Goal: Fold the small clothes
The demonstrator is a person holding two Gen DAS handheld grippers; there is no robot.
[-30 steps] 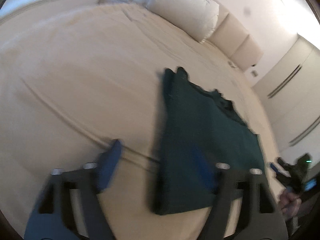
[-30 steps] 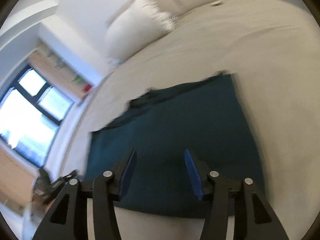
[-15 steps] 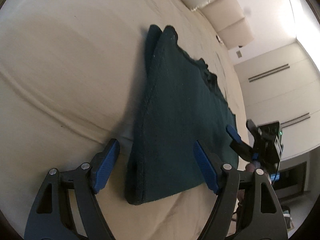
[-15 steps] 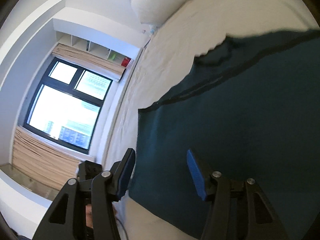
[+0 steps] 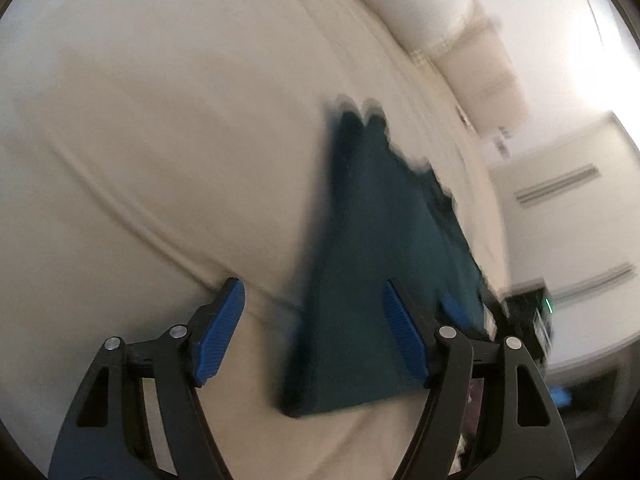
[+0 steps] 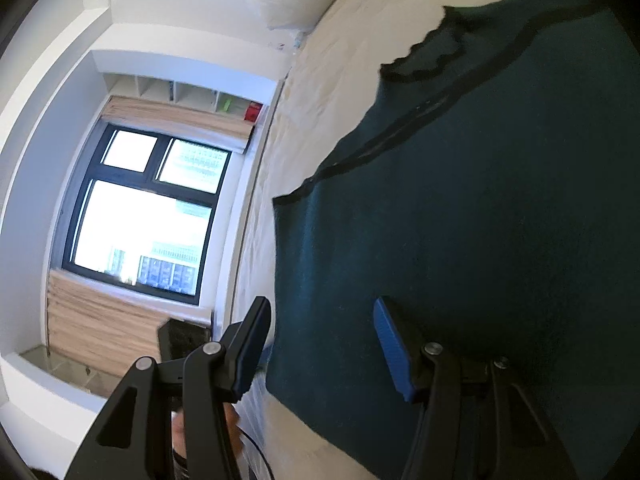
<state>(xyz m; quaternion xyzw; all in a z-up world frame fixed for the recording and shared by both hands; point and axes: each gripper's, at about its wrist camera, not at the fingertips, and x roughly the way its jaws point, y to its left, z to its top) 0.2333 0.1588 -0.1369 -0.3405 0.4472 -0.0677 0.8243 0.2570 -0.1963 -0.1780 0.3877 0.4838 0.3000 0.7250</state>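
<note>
A dark teal garment (image 5: 372,260) lies folded flat on the cream bed (image 5: 160,140); this view is blurred. My left gripper (image 5: 310,282) hovers over its near left corner. Its jaws are closing, with that corner between them in the picture and the blue pads apart from the cloth. In the right wrist view the garment (image 6: 480,220) fills the right side, its scalloped neckline at the top. My right gripper (image 6: 320,300) is open low over the near edge, one finger on each side of the garment's left border, gripping nothing.
A large white pillow (image 5: 420,12) and cushions sit at the head of the bed (image 6: 320,60). A window (image 6: 148,220) and shelves stand beyond the bed's side. The other gripper's black body (image 5: 528,308) shows at the garment's far right.
My right gripper has dropped from above the garment to its near edge and rolled, so the window now shows. The left jaws have narrowed a little and its view has pulled back slightly.
</note>
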